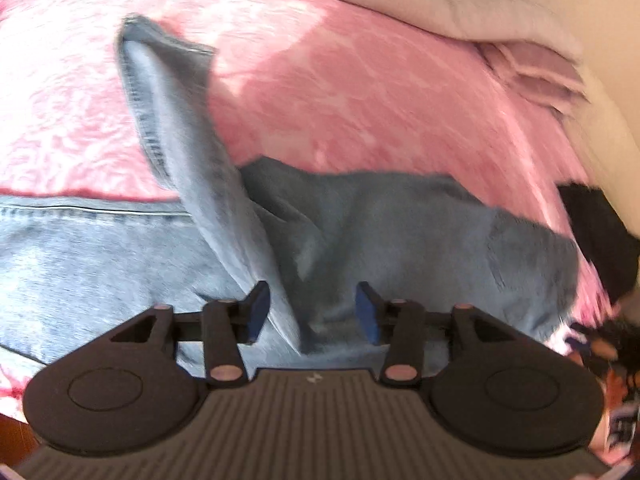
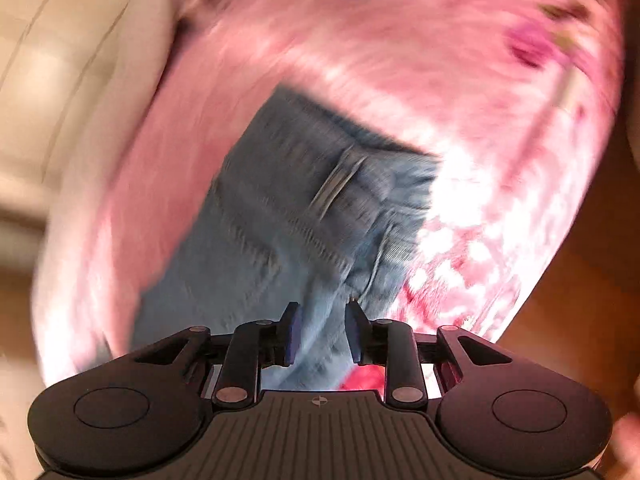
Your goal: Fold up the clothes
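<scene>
Sunlit pink bedspread (image 1: pixel 360 80), pale wall (image 1: pixel 608 40), wooden floor (image 2: pixel 580 300).

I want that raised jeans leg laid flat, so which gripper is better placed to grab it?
Left, probably: the left gripper is open with the raised leg running between its pads. The right gripper faces the waistband.

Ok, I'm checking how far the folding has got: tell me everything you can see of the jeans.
The jeans are light blue, faded denim with stitched seams, a belt loop and a pocket edge near the waistband. They lie rumpled on the pink blanket, not neatly folded: one leg stretches away across the blanket while the rest bunches in a shadowed heap. Both grippers, left and right, stand open over the denim, gripping nothing.
</scene>
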Demonstrator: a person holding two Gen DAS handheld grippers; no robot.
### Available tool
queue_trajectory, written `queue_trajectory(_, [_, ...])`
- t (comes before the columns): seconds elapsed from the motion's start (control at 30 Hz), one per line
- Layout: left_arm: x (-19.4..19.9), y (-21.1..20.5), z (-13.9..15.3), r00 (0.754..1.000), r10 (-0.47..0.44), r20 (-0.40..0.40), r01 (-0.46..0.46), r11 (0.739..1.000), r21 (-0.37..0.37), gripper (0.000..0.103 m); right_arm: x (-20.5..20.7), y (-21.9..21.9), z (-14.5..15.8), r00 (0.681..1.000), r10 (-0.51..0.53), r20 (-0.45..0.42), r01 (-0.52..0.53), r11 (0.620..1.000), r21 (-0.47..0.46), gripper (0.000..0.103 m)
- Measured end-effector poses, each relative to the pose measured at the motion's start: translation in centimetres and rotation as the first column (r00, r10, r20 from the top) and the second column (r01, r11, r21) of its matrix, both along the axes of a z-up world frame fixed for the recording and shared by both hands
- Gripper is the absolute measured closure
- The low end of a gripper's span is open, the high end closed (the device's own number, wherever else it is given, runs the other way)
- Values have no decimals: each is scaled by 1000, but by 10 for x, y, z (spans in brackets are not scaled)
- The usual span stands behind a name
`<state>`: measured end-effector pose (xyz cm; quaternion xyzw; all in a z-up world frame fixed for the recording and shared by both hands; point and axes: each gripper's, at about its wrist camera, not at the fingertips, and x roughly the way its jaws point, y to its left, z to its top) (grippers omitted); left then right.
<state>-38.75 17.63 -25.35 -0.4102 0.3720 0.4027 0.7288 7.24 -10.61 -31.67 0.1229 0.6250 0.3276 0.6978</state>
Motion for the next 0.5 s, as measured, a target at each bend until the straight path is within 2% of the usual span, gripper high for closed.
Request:
queue_trajectory(0.13, [-7,21,-19,989,140,-40,-141,989,-42,59,9,-12,-10,986,-163,-25,164,985,50,68])
queue_trajectory(0.27, [-17,33,-37,966,256,-29,-257,961,-103,59,22,-16,-21,968,-241,-66,247,962,115,67])
queue_trajectory(0.4, [-13,39,-49,962,274,-20,-274,956,-107,60,34,-12,-31,968,-247,-55,251,962,111,67])
queue_trajectory(0.5, [-7,41,-56,967,249,-47,-252,963,-90,72,40,-14,-32,967,-249,-60,254,960,116,67])
